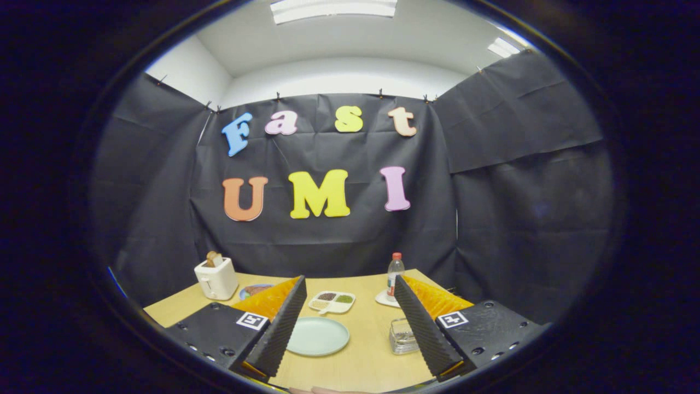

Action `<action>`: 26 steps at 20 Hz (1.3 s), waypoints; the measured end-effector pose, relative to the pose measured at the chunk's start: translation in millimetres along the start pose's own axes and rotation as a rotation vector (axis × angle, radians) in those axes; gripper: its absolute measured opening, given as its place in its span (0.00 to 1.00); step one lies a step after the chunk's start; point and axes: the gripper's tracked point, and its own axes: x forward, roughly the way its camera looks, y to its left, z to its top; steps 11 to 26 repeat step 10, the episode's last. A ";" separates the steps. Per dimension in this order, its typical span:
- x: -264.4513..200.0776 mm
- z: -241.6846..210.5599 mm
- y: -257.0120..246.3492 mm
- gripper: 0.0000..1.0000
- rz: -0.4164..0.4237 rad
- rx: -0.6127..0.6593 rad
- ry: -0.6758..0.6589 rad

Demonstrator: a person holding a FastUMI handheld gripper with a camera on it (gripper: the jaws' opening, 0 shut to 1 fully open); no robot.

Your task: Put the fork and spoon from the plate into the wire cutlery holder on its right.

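A pale green round plate (320,335) lies on the wooden table (366,361), between my fingers and nearer the left one; the part of it I see is bare. The wire cutlery holder (403,336) stands to the plate's right, partly hidden behind my right finger (424,323). I cannot make out what is inside it. My gripper (350,279) is held above the table's near side, open wide, with nothing between its fingers.
A white toaster (216,280) with bread in it stands at the back left, a small dish (256,289) beside it. Beyond the plate lies a divided tray (332,301) of grains. A red-capped bottle (395,275) stands on a white coaster (384,299) at the back right.
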 end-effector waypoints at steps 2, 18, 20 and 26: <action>-7.5 7.5 2.2 0.96 -0.004 -0.006 -0.022; -12.4 5.7 12.3 0.96 0.009 -0.035 -0.022; -12.4 5.7 12.3 0.96 0.009 -0.035 -0.022; -12.4 5.7 12.3 0.96 0.009 -0.035 -0.022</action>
